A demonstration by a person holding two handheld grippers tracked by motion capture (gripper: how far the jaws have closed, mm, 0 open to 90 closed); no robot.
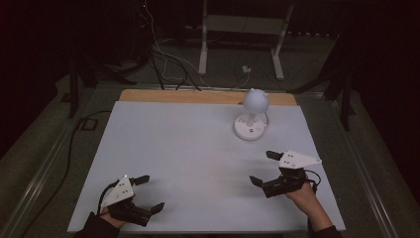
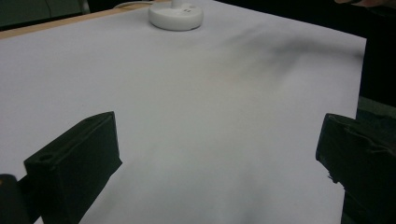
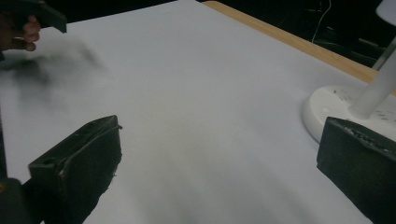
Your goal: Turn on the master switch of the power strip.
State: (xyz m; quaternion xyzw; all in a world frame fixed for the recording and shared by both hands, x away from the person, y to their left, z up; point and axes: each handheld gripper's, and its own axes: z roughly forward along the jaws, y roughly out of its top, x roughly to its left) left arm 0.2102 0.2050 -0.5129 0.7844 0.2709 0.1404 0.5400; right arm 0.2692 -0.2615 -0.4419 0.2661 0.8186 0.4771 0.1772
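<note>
A small white desk lamp with a round base and a globe head stands at the back right of the white table top. Its base lies far ahead in the left gripper view, and its base and stem sit close on the right in the right gripper view. My left gripper rests open near the front left edge, with nothing between its jaws. My right gripper is open at the front right, just short of the lamp, and holds nothing.
A wooden strip borders the table's far edge. Beyond it lie loose cables and the white legs of a stand on a dark floor. Metal rails run along both sides of the table.
</note>
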